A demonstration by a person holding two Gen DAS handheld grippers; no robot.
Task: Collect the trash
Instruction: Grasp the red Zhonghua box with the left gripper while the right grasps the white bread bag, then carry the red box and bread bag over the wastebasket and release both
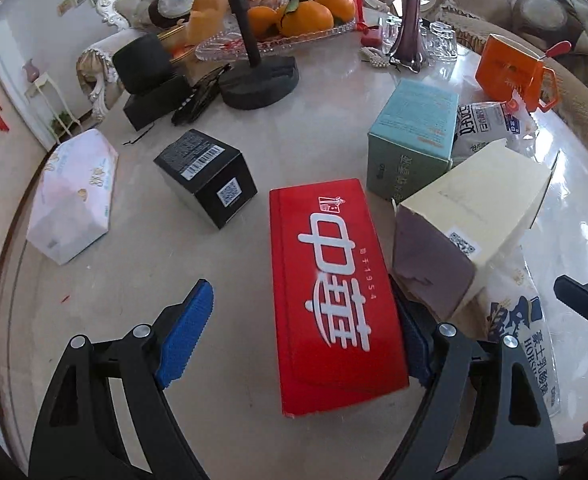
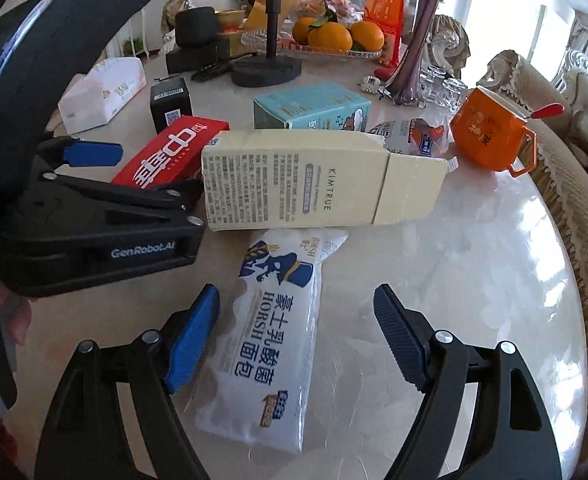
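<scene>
The red box lies flat on the pale marble counter, its long axis running away from the left gripper, printed face up, near end between the two blue fingers. The left finger stands clear of the box with bare counter between; the right finger sits tight against the box's right edge, though whether it presses I cannot tell. The fingers are spread wide and hold nothing.

Just right of the red box a cream carton lies on its side, long axis crossways, its torn open flap pointing right toward an orange mug. Its near edge overlaps the far end of a white bread bag.

That bag lies flat on the counter, long axis running away from the right gripper and tilted slightly, far end under the carton. The right gripper's fingers are spread wide on either side of it; the left pad is just beside the bag's edge, the right pad well apart. Nothing is grasped.

Behind sit a teal box and a black box, the latter angled, both apart from the red one.
</scene>
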